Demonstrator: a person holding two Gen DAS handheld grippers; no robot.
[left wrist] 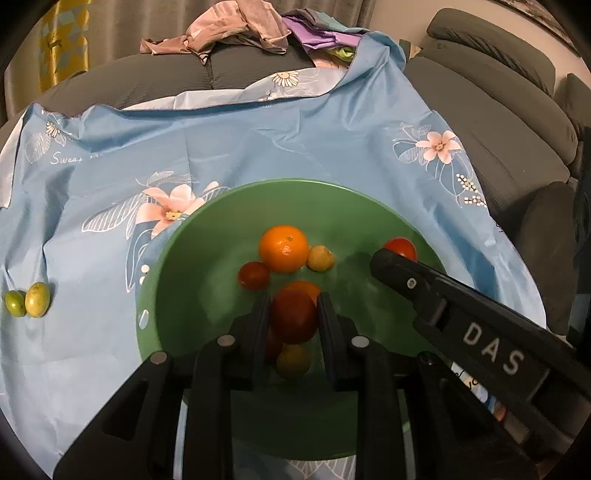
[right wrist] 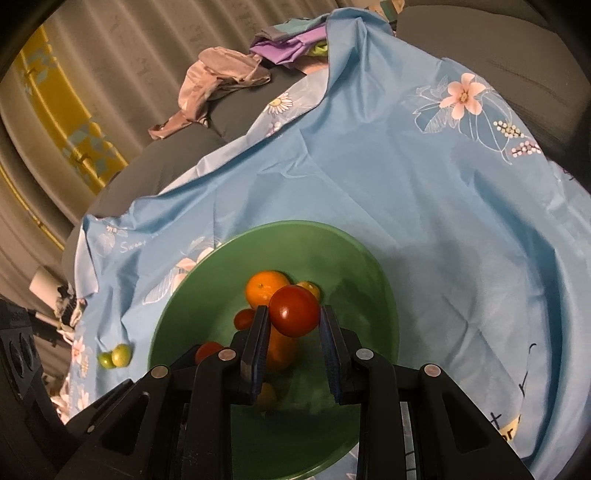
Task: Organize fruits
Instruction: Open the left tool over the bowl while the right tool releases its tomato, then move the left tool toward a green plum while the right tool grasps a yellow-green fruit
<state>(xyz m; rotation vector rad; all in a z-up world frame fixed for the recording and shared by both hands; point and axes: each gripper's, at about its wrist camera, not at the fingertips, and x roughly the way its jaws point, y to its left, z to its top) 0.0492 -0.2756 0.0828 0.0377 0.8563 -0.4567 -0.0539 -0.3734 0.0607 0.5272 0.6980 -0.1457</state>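
Note:
A green bowl (left wrist: 192,258) sits on a blue flowered cloth and holds an orange (left wrist: 283,248), a small yellow fruit (left wrist: 320,258), small red tomatoes (left wrist: 253,275) and more fruit under my fingers. My left gripper (left wrist: 293,314) is over the bowl, shut on a red tomato (left wrist: 294,317). My right gripper (right wrist: 293,317) is also over the bowl (right wrist: 354,258); a red tomato (right wrist: 294,311) sits between its fingertips, touching the left finger with a small gap on the right. The right gripper shows in the left wrist view (left wrist: 391,258) over the bowl's right side. Two green limes (left wrist: 27,300) lie on the cloth left of the bowl.
The blue cloth (left wrist: 295,140) covers a grey sofa (left wrist: 498,122). A heap of clothes (left wrist: 236,26) lies at the back. Striped curtains (right wrist: 110,55) hang behind.

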